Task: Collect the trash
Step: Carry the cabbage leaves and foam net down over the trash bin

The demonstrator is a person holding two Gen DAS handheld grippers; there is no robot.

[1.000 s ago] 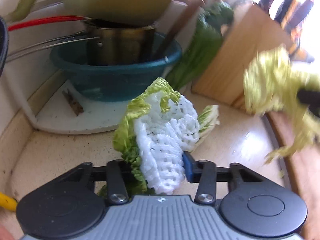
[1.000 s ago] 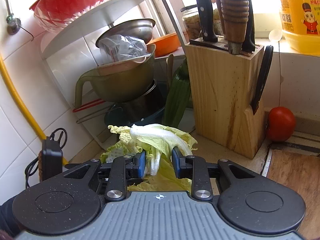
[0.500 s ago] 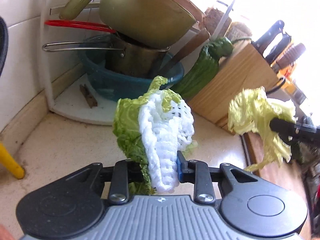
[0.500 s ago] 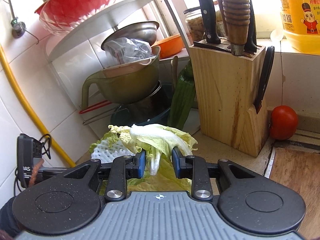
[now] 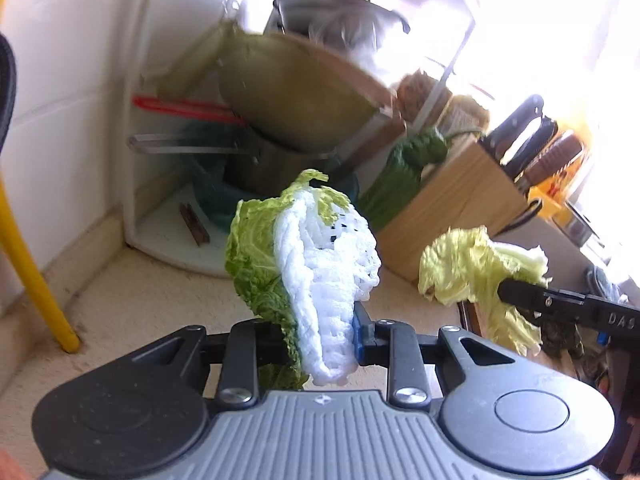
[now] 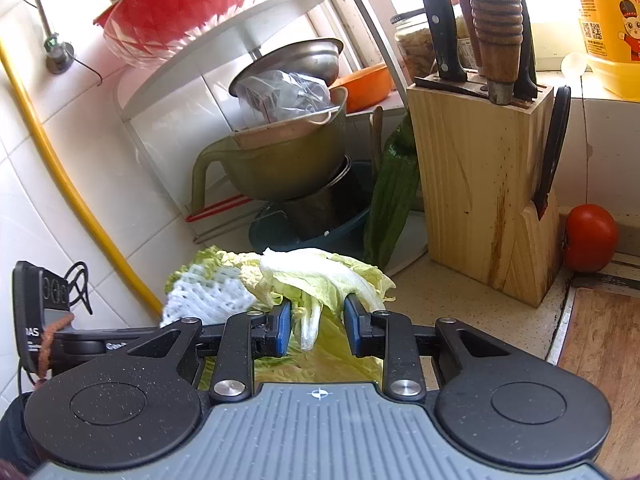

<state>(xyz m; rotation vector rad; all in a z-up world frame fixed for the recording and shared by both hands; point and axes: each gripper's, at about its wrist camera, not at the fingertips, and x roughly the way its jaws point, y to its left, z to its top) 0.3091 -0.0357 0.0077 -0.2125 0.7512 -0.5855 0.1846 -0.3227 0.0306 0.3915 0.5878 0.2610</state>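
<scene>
The left gripper (image 5: 316,336) is clamped on two pieces of trash at once: one white foam mesh fruit sleeve (image 5: 332,280) and one dark green cabbage leaf (image 5: 256,264) pressed against its left side, both held up in the air above the beige speckled countertop (image 5: 132,308). The right gripper (image 6: 314,326) has its two blue-padded fingers (image 6: 283,322) closed onto one bunch of pale yellow-green cabbage leaves (image 6: 320,276), also lifted off the counter, just beside the left gripper's load. Toward the back corner of the countertop stands one white corner shelf rack (image 6: 256,12) carrying one red faceted bowl (image 6: 176,4) on top, one steel bowl (image 6: 292,60) and one orange bowl (image 6: 366,84) lower down, and one olive-green handled colander (image 6: 276,160) stacked over a steel pot in a teal basin. One pale wooden knife block (image 6: 484,184) holds several knives, and one red tomato (image 6: 590,238) sits at its right against the wall.
</scene>
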